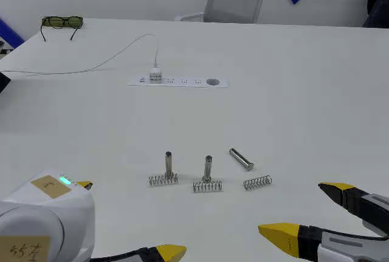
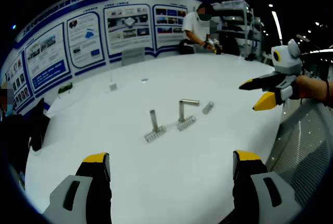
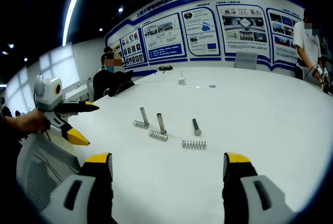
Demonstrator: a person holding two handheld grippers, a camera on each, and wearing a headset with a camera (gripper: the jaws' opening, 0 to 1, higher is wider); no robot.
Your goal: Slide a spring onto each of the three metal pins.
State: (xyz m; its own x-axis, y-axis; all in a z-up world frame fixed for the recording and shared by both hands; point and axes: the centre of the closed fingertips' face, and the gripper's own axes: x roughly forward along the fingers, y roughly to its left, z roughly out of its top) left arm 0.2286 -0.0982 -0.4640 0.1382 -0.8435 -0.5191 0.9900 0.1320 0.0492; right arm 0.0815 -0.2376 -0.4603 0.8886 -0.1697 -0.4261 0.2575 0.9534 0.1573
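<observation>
as you hold both grippers low over the white bench (image 1: 316, 110), neither one grasps anything: the left gripper (image 1: 127, 218) has its yellow-tipped fingers (image 2: 96, 157) spread wide and released, and the right gripper (image 1: 304, 210) has its fingers (image 3: 237, 157) released just as wide. take the middle pin (image 1: 208, 168) as your mark. it stands upright on the bench, and a spring (image 1: 208, 186) lies on its side at its foot, on your side of it; whether the two touch is not clear. just left of the middle pin in the head view a second pin (image 1: 168, 163) stands upright too, with a second spring (image 1: 163, 180) lying at its base. just right of the middle pin the third pin (image 1: 241, 159) lies flat, and the third spring (image 1: 258, 182) lies a little farther right and nearer you. all three springs are off the pins. the left gripper hovers nearer you and left of the middle pin, the right gripper nearer you and right of it, both well apart from it. far beyond the middle pin a power strip (image 1: 177, 81) lies on the bench with a white plug (image 1: 155, 75) and cable (image 1: 103, 61); farther still, to the left, lies a pair of glasses (image 1: 61, 22).
</observation>
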